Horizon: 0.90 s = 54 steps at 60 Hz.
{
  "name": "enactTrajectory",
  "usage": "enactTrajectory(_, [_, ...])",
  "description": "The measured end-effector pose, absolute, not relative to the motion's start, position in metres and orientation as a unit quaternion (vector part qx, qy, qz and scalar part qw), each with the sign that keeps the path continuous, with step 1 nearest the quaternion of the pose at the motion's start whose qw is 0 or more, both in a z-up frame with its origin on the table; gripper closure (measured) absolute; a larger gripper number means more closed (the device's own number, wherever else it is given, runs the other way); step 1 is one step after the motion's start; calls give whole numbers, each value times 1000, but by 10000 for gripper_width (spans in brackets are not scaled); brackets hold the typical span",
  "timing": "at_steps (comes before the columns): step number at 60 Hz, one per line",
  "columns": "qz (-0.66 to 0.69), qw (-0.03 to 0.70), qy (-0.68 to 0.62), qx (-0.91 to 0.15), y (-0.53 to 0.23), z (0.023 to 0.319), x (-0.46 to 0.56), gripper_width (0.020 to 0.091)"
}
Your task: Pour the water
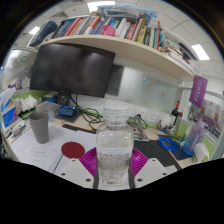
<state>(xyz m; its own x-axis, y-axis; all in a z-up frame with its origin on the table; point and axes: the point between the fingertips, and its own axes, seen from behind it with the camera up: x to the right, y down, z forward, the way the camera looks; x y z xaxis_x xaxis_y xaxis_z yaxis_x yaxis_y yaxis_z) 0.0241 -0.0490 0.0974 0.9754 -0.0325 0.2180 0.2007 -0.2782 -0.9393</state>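
A clear plastic water bottle [114, 148] with a white cap stands upright between my fingers, and both pink pads [90, 160] press against its sides. My gripper [114, 165] is shut on the bottle and holds it above the desk. To the left, beyond the fingers, a grey cup [39, 126] stands on the white desk [30, 150]. A dark red round coaster [73, 150] lies on the desk between the cup and the bottle.
A dark monitor [72, 68] stands at the back of the desk under a shelf of books [105, 27]. Cables and small items lie behind the bottle. Bottles and blue objects [190, 135] crowd the right side.
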Motion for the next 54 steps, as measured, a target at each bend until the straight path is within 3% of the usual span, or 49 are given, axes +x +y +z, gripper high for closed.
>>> enactTrajectory(12, [-190,574,-189,-773,-24,148,-25,697])
enactTrajectory(20, [-274,523,-331,-736,0,164,-64,698])
enactTrajectory(33, [-397,414,-512,-640,36,167,-99,697])
enactTrajectory(54, [-502,292,-678,-450,68,152,-143,699])
